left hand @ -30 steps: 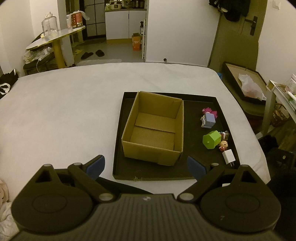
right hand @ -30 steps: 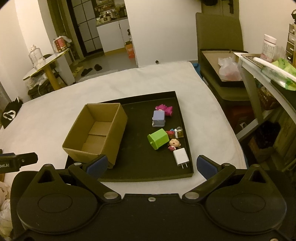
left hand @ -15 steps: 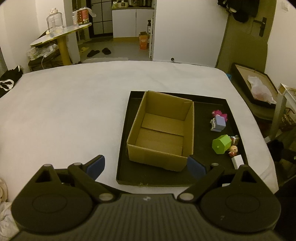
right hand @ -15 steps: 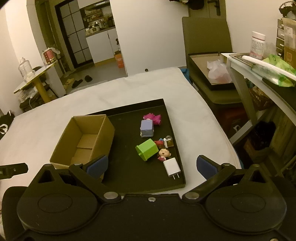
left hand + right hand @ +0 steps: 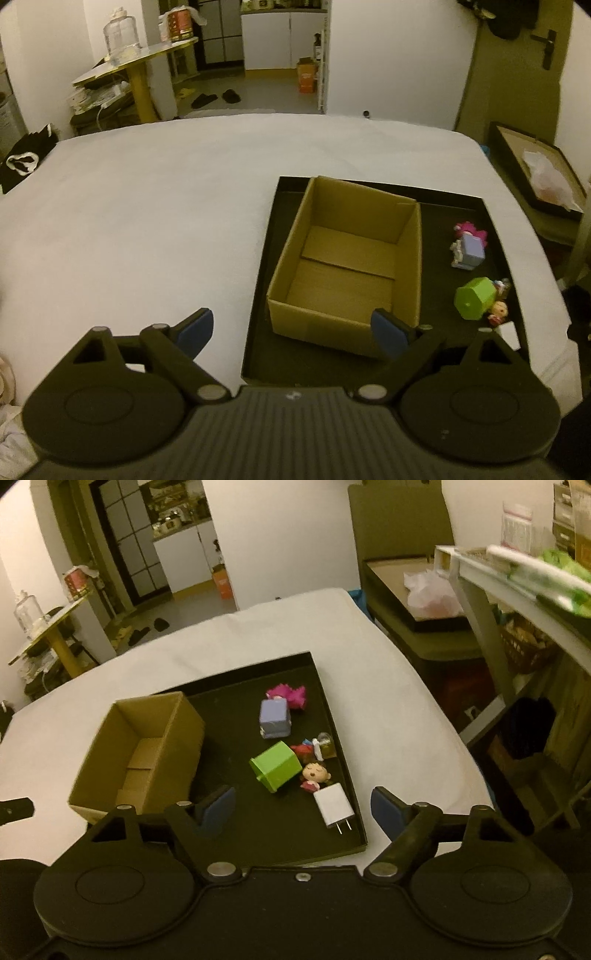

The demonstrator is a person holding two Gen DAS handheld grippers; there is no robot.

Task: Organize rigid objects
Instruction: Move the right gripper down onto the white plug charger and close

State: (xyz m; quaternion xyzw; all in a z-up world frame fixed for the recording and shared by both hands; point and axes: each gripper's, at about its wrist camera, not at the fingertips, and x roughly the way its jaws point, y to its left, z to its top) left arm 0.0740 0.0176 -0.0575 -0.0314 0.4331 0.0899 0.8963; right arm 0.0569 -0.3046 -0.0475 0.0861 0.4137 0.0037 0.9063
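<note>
Left of the black tray [image 5: 258, 295] the white table [image 5: 147, 221] lies bare. Right gripper [image 5: 301, 810] is closing, empty, above the white charger [image 5: 334, 803]; left gripper [image 5: 291, 332] gapes empty.

Left black tool [image 5: 291, 326] with blue pads: jaws wide apart, empty, angled downward. Right black tool [image 5: 301, 806]: jaws closing, nothing between pads, angled downward.

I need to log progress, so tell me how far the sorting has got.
Done: nothing; the cardboard box on the black tray is empty. In hand: nothing; the left gripper is open, and the right gripper is closing its jaws above the white charger without gripping it. Left: the charger, green block, purple block, pink toy, doll figure and small bottle.
</note>
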